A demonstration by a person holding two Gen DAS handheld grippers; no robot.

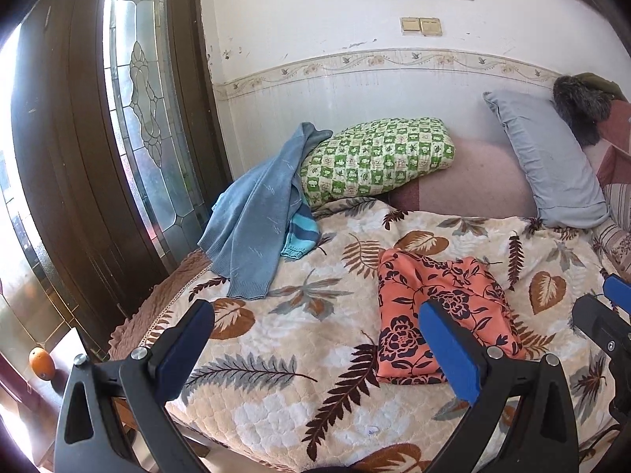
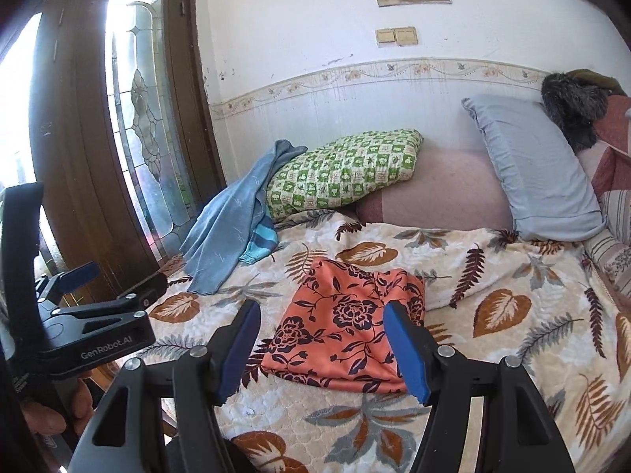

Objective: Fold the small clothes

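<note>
We hold both grippers up over the bed, and nothing sits between either pair of pads. The left gripper (image 1: 315,339) has its jaws spread wide over the leaf-print blanket (image 1: 299,386). The right gripper (image 2: 321,345) stands with its jaws apart too, framing the near edge of the folded cloth (image 2: 347,331), not touching it.

That cloth, orange with dark flowers, lies flat on the blanket as a neat rectangle; in the left view it sits at about three o'clock from centre, partly behind the right-hand pad.

At about eleven o'clock from the cloth, a blue sweater (image 1: 256,213) slumps unfolded off the green checked pillow (image 1: 378,157), its striped cuff (image 1: 299,236) resting on the blanket. At two o'clock, a grey pillow (image 1: 552,165) leans against the wall, with a dark furry thing (image 1: 579,110) above it.

In the right view the left gripper shows at nine o'clock, and fingers (image 2: 43,414) grip below it. At far left stands the glass-panelled door (image 1: 138,90).
</note>
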